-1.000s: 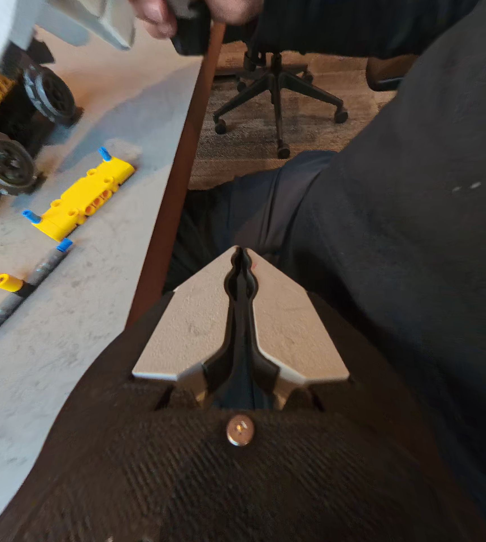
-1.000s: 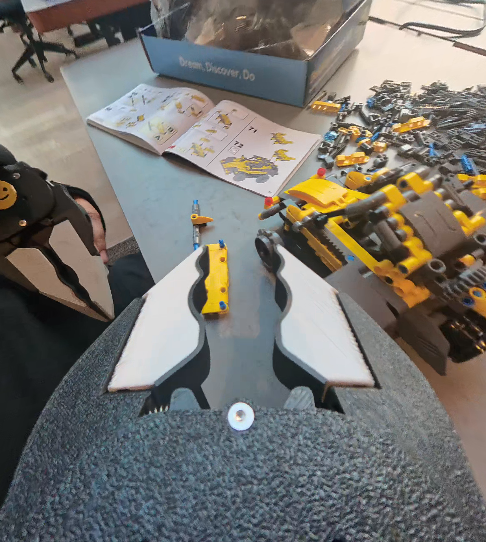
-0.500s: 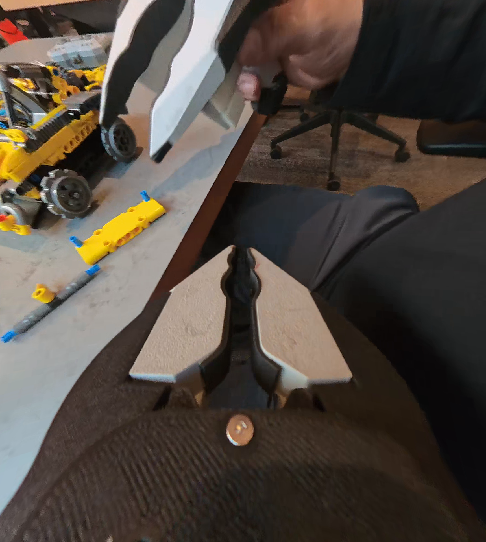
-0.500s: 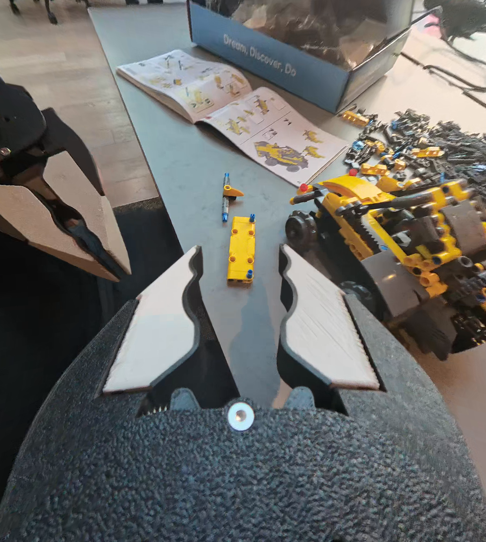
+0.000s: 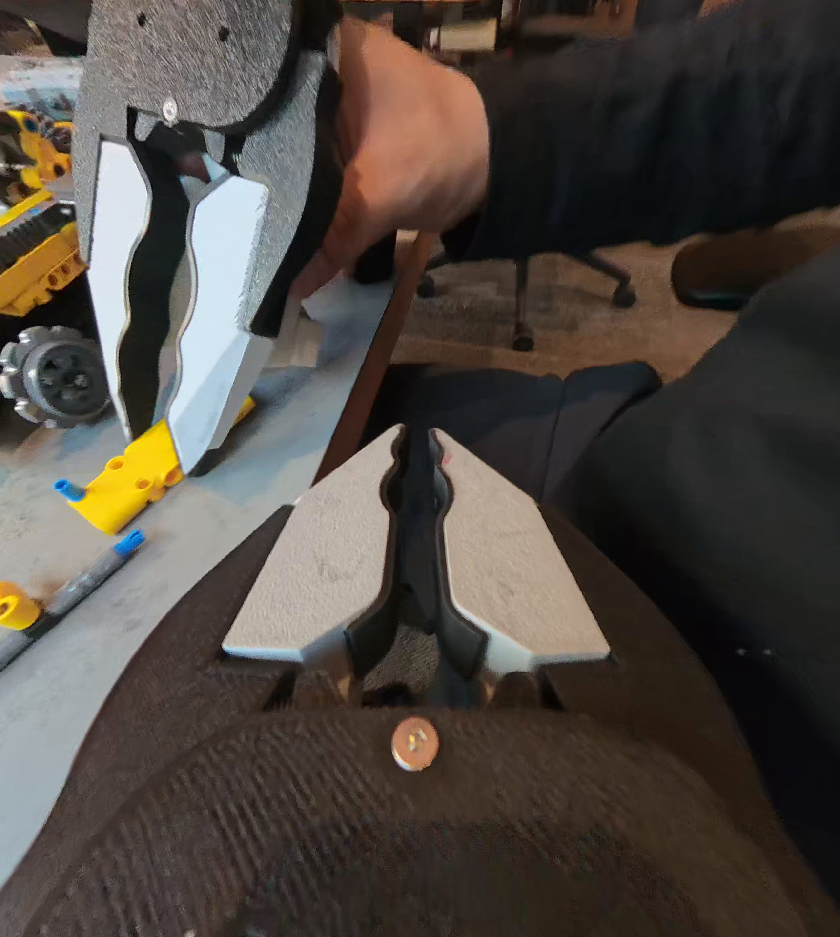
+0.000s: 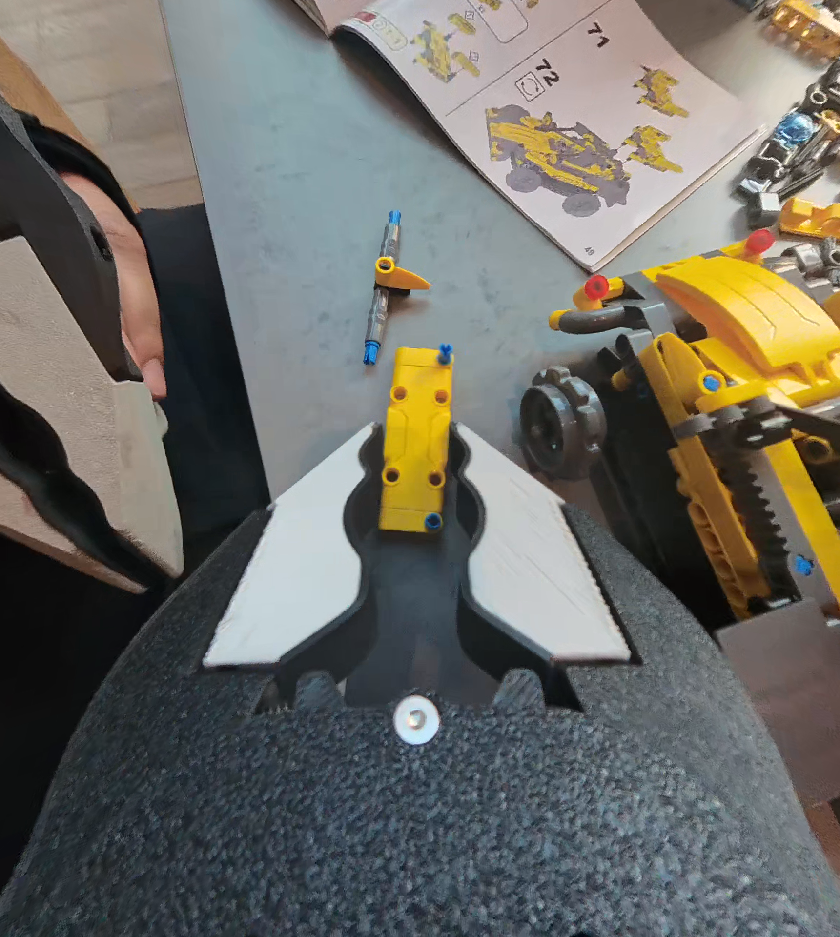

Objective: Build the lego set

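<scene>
the yellow panel piece (image 6: 415, 446), a long flat building-toy part with round holes and blue pins at its ends, lies on the grey table (image 6: 306, 152) with its near half between the fingers of the right gripper (image 6: 415, 431). the white fingers close in on its two long sides, and the jaws look pressed against it, pinching it across its width. in the left wrist view the same gripper comes down steeply from above, tips at the table, with the far end of the panel and one blue pin sticking out to the left of the tips.

just beyond the panel lies a grey axle rod (image 6: 382, 289) with blue ends and a small yellow curved piece (image 6: 400, 276) clipped across its middle; it sits apart from the panel, not touching it. to the right stands a partly built yellow and black toy vehicle (image 6: 737, 431), its dark grey wheel (image 6: 559, 423) near the right finger. farther back an open instruction booklet (image 6: 534, 101) lies flat, and a scatter of loose black, yellow and blue parts (image 6: 823, 127) fills the far right corner.

the left gripper (image 5: 415, 436) is held off the table's edge, over the person's dark-clothed lap, and its jaws are pressed together with nothing between them. a hand (image 5: 407, 152) in a dark sleeve grips the right gripper's handle. an office chair base (image 5: 524, 284) stands on the floor behind.
</scene>
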A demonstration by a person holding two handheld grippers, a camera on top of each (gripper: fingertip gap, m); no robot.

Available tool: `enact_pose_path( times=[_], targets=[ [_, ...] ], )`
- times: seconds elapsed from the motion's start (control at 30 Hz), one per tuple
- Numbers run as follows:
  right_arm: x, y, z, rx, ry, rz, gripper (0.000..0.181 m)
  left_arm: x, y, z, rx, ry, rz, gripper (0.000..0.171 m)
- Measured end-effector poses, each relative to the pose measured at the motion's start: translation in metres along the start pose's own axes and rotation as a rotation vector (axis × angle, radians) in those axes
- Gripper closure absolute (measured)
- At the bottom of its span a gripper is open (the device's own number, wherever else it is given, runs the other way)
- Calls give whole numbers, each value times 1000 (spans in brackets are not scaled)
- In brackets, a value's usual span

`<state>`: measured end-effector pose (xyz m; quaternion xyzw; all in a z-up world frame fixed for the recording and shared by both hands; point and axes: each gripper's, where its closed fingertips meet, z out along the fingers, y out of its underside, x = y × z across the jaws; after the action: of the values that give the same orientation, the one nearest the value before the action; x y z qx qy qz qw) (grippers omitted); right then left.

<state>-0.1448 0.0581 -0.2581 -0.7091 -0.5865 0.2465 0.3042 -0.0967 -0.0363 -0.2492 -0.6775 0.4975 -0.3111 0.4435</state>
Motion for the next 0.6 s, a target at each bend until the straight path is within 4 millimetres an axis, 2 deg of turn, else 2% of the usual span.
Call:
enact_pose_path(
  times=[0.1,0.2,0.3,0.37,0.47,0.6],
  targets=[
    [1,-4,6,-16,-17,-14,156,-9,8,-5,-10,-13,45,171],
    [4,-7,8,-41,-13,-42,156,2,10,-4,12,94,22,168],
    [5,-7,9,-90,-31,-43,156,-9,9,-12,49,42,18,171],
    [5,-9,12,-121,-56,-16,156,-11,12,-17,52,54,-34,167],
    [5,-13,16,-107,-43,-31,156,-1,20,-22,-5,76,-104,161],
    [6,-10,12,-33,15,-28,156,11,26,-25,-43,11,-41,166]
  ],
)
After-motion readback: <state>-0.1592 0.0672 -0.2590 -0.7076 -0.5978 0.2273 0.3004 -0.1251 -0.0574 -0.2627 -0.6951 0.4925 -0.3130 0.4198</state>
